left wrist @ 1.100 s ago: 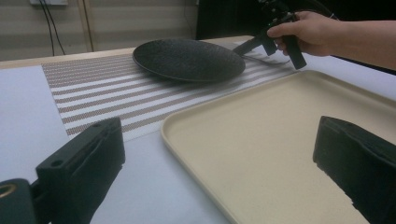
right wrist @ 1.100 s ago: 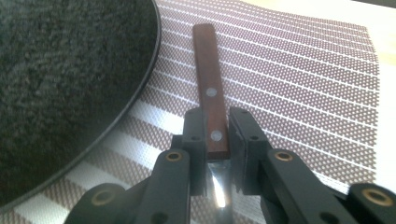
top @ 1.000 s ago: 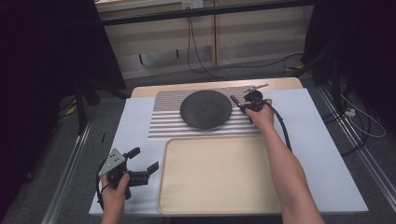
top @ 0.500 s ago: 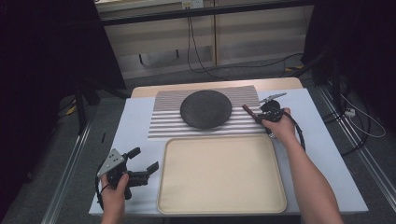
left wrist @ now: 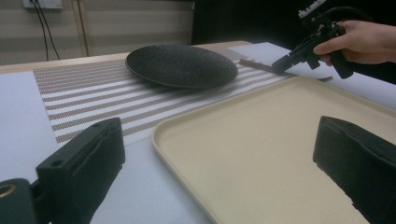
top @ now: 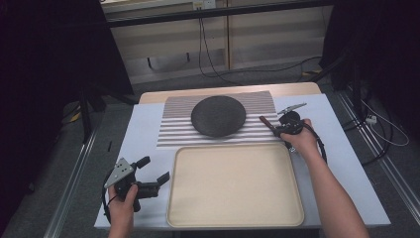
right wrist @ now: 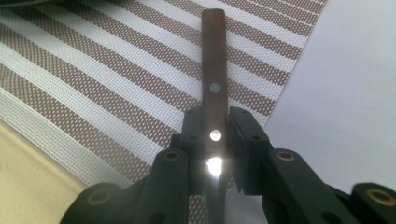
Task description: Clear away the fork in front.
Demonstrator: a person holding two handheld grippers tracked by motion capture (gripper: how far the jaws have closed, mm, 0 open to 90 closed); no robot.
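A knife with a brown riveted wooden handle (right wrist: 213, 56) sits between the jaws of my right gripper (right wrist: 215, 116), handle pointing away over the striped placemat (right wrist: 116, 84). The jaws have just eased open a little, and the pads still rest against the handle. In the high view that right gripper (top: 278, 129) hovers at the placemat's right edge, just right of the dark round plate (top: 218, 115). My left gripper (top: 151, 173) stands open and empty at the near left, beside the beige tray (top: 188, 218). From the left gripper (left wrist: 219, 172) I see the right gripper (left wrist: 280, 63) across the tray.
The placemat (top: 173, 131) lies on a white table cover (top: 138, 144) with the plate (left wrist: 182, 65) on it. The tray (left wrist: 280, 140) holds nothing. Cables run over the floor behind the table and at its right.
My right hand has carried the knife from beside the plate's far right rim to the right and nearer the tray. The left gripper has stayed put.
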